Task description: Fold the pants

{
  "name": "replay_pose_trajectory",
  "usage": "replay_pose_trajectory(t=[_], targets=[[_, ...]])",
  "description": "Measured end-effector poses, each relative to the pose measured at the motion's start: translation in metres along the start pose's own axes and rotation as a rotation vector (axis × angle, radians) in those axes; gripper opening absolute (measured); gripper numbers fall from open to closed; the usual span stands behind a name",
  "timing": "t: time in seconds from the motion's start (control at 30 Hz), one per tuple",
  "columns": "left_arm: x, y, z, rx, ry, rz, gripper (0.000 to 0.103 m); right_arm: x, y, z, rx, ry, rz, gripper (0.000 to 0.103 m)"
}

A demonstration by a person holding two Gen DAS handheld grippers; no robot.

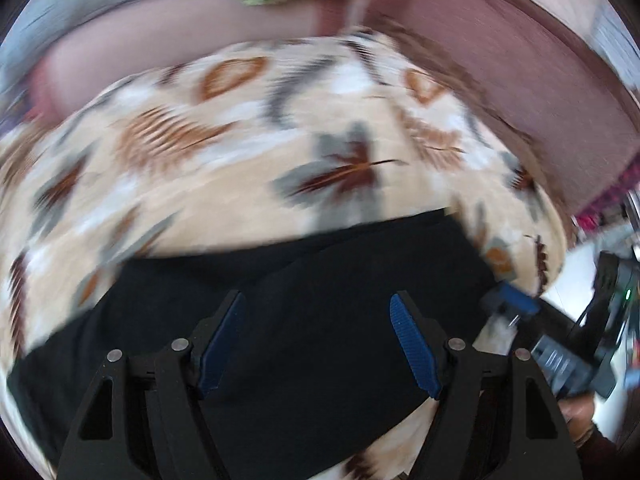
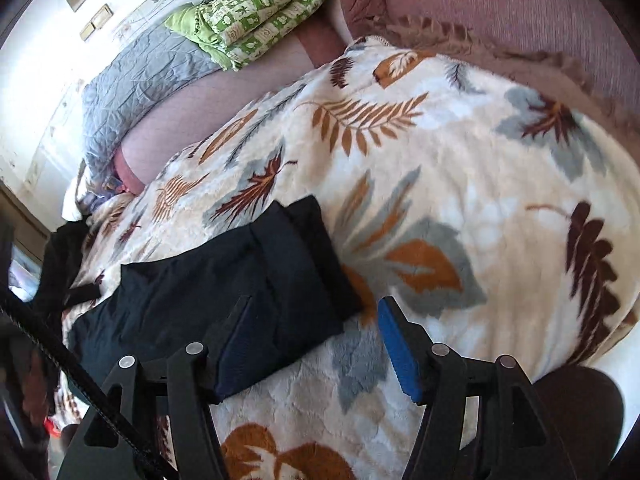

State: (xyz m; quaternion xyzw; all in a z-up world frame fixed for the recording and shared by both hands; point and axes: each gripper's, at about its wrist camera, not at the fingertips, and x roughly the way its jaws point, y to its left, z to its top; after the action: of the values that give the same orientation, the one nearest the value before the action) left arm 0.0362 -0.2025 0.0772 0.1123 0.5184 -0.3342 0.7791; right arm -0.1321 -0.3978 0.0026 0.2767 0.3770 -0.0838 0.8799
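Observation:
The black pants (image 2: 224, 292) lie folded into a compact bundle on the leaf-patterned blanket (image 2: 460, 184). In the left wrist view the pants (image 1: 312, 312) fill the lower middle and the picture is blurred. My left gripper (image 1: 318, 300) is open and empty, just above the pants. My right gripper (image 2: 314, 304) is open and empty, over the right end of the bundle; its left finger (image 2: 236, 340) overlaps the cloth. The right gripper (image 1: 516, 304) also shows at the right edge of the left wrist view.
The blanket (image 1: 240, 152) covers a bed with a mauve sheet (image 2: 224, 96). A green patterned quilt (image 2: 260, 12) and a grey quilt (image 2: 132, 80) lie at the far end. Dark clothing (image 2: 64, 264) hangs at the left edge. A brown cushion (image 2: 520, 12) lies at the far right.

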Motion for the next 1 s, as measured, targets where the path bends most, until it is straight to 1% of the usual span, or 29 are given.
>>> replay_pose_trajectory(t=[0.1,0.13,0.2,0.3,0.37,0.5,0.57,0.7,0.73,0.77,0.8,0.83,0.87,0.9,0.97,1.0], targets=[[0.028,-0.039,0.027,0.105,0.032,-0.058,0.074,0.005,0.0,-0.002,-0.003,0.01,0.024,0.068],[0.042,-0.052,0.037,0.136,0.055,-0.086,0.074,0.007,0.0,-0.002,-0.006,0.012,0.032,0.068],[0.066,-0.068,0.049,0.173,0.101,-0.11,0.074,0.009,0.0,-0.003,-0.009,0.015,0.045,0.068],[0.096,-0.082,0.061,0.203,0.153,-0.112,0.074,0.013,0.0,-0.004,-0.022,0.016,0.058,0.068],[0.109,-0.085,0.067,0.21,0.166,-0.11,0.074,0.015,0.001,-0.004,-0.036,0.011,0.064,0.068],[0.128,-0.091,0.077,0.22,0.184,-0.118,0.073,0.02,0.002,-0.003,-0.056,0.001,0.07,0.07],[0.135,-0.094,0.079,0.231,0.193,-0.124,0.073,0.023,0.004,-0.002,-0.065,-0.006,0.071,0.073],[0.147,-0.106,0.078,0.276,0.213,-0.098,0.073,0.029,0.012,-0.002,-0.097,-0.024,0.055,0.074],[0.147,-0.111,0.076,0.305,0.215,-0.091,0.068,0.03,0.015,-0.003,-0.108,-0.029,0.052,0.074],[0.145,-0.117,0.073,0.343,0.208,-0.083,0.059,0.032,0.018,-0.004,-0.117,-0.031,0.046,0.074],[0.142,-0.12,0.072,0.367,0.205,-0.093,0.03,0.033,0.021,-0.004,-0.132,-0.034,0.037,0.074],[0.139,-0.121,0.071,0.376,0.2,-0.09,0.022,0.034,0.025,-0.005,-0.149,-0.035,0.032,0.067],[0.136,-0.12,0.072,0.368,0.202,-0.102,0.017,0.036,0.029,-0.005,-0.168,-0.028,0.031,0.045],[0.133,-0.115,0.074,0.351,0.204,-0.128,0.014,0.037,0.031,-0.004,-0.178,-0.019,0.036,0.037],[0.122,-0.105,0.074,0.32,0.188,-0.158,0.014,0.037,0.034,-0.002,-0.171,-0.009,0.063,0.029],[0.114,-0.097,0.074,0.296,0.174,-0.17,0.014,0.036,0.035,0.0,-0.166,-0.006,0.077,0.029]])
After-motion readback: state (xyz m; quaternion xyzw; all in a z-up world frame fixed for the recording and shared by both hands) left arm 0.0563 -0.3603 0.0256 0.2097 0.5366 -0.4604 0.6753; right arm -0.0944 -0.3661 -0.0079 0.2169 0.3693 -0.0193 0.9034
